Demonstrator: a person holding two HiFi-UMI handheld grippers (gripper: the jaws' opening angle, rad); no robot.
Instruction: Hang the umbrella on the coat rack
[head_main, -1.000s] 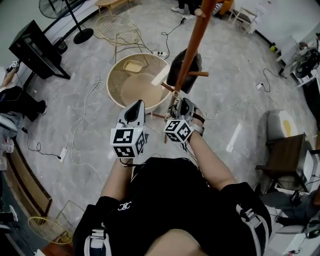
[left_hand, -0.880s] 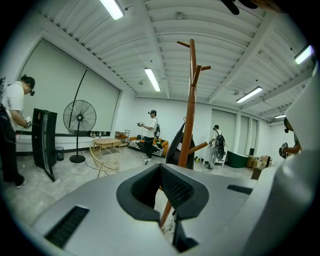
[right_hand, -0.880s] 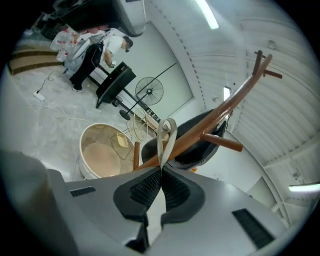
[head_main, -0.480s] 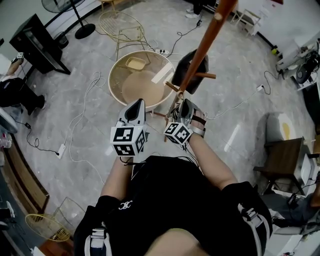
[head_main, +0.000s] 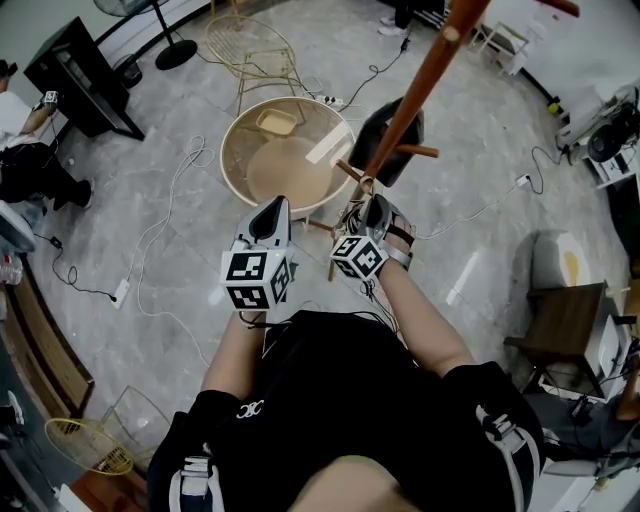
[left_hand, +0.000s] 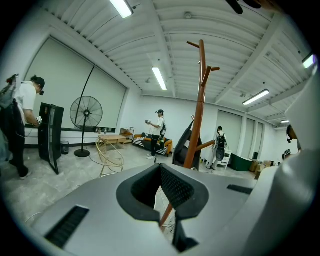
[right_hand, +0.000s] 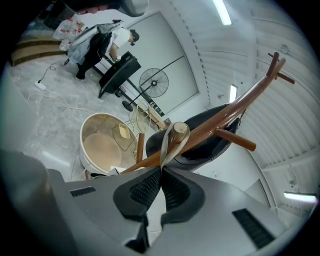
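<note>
The black umbrella (right_hand: 210, 137) sits right against the coat rack (right_hand: 235, 107). Its strap loop (right_hand: 167, 145) looks slipped over a peg end (right_hand: 180, 131), pinched in the right gripper (right_hand: 161, 172) fingers. The left gripper (left_hand: 161, 170) has its fingers closed on nothing. This looks like the hanging step, so next is probably seat the loop, then let go.

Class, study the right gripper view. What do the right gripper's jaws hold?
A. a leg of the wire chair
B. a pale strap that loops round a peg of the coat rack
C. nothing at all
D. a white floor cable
B: the right gripper has its jaws shut on a pale strap, whose loop passes round the end of a peg on the coat rack.
</note>
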